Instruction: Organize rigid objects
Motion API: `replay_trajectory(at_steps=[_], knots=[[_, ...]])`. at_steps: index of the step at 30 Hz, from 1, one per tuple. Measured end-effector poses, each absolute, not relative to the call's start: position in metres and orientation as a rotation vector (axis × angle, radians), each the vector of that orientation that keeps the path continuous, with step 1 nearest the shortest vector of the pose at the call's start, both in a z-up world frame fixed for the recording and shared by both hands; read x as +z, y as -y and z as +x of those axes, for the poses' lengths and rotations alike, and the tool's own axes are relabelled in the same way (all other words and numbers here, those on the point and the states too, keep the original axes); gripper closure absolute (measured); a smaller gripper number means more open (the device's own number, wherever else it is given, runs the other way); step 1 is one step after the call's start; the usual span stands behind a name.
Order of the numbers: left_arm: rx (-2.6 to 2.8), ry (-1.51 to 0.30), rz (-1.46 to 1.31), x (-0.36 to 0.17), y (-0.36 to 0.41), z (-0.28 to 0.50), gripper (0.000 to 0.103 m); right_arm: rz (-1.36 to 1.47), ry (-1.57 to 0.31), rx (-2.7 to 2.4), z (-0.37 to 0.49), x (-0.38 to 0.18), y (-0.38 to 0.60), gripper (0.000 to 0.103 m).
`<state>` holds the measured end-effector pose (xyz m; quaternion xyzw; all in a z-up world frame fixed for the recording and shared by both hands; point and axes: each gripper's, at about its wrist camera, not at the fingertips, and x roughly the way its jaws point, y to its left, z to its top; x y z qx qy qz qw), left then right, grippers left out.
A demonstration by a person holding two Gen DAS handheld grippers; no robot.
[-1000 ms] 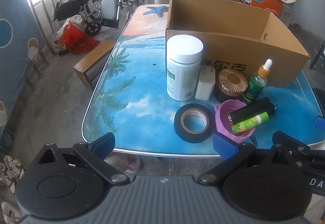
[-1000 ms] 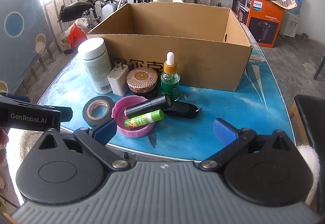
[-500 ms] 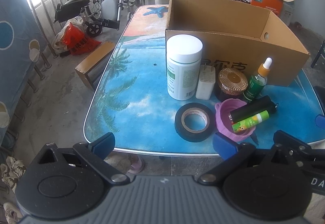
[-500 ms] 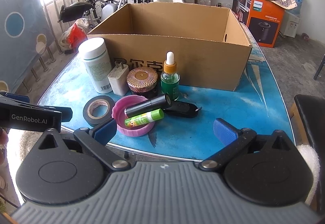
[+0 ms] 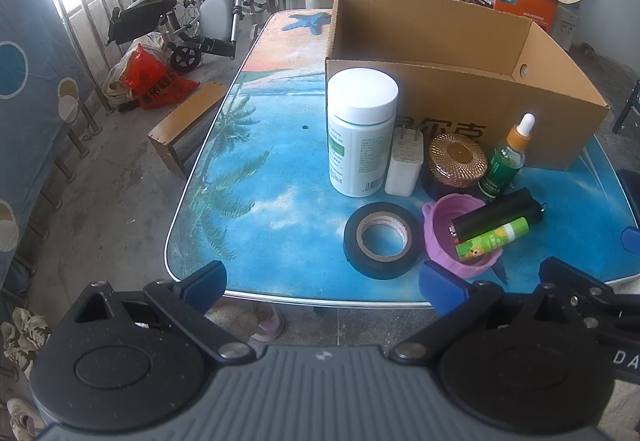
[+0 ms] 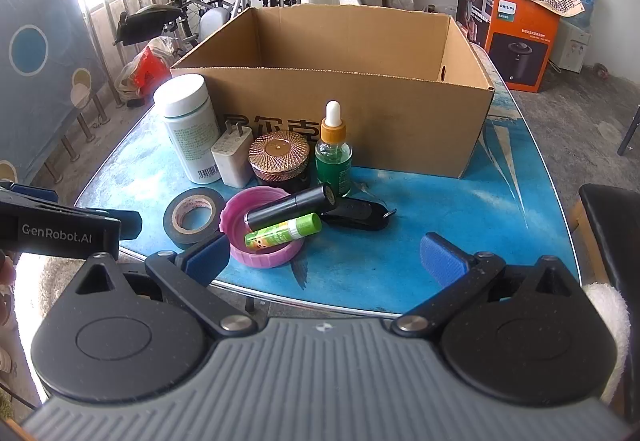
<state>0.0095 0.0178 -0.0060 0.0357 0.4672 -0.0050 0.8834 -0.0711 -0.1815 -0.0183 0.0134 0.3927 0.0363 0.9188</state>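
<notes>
Standing largest: one blue table with a printed palm-and-sea top (image 5: 256,201) carried everything.
Box: one open brown cardboard box (image 6: 360,113) sat toward the far side of the table, nothing visible inside it.
Row by the box front, four items: one white plastic bottle with a white cap (image 5: 360,133), one white plug-in charger (image 5: 405,165), one round jar with a copper ribbed lid (image 6: 279,157), one green dropper bottle with an orange collar (image 6: 333,157), all upright and close together.
Nearer the table edge: one black roll of tape (image 5: 382,239) lay flat, just beside one shallow pink plastic lid (image 6: 262,229).
Across the pink lid, two tubes: one black cylinder (image 6: 292,205) and one green lip-balm stick (image 6: 284,231), side by side.
Behind them: one flat black clip-like object (image 6: 356,215) on the table.
Left gripper (image 5: 322,283): blue pads spread apart, holding nothing, short of the table edge.
Right gripper (image 6: 326,257): blue pads spread apart, holding nothing, over the near edge.
</notes>
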Motion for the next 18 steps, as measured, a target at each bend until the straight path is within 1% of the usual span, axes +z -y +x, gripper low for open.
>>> replay_trajectory(at_steps=[18], knots=[[-0.01, -0.973, 0.075, -0.0059, -0.0177, 0.0094, 0.0, 0.028, -0.81, 0.076, -0.0701, -0.0191, 0.1814, 0.001]])
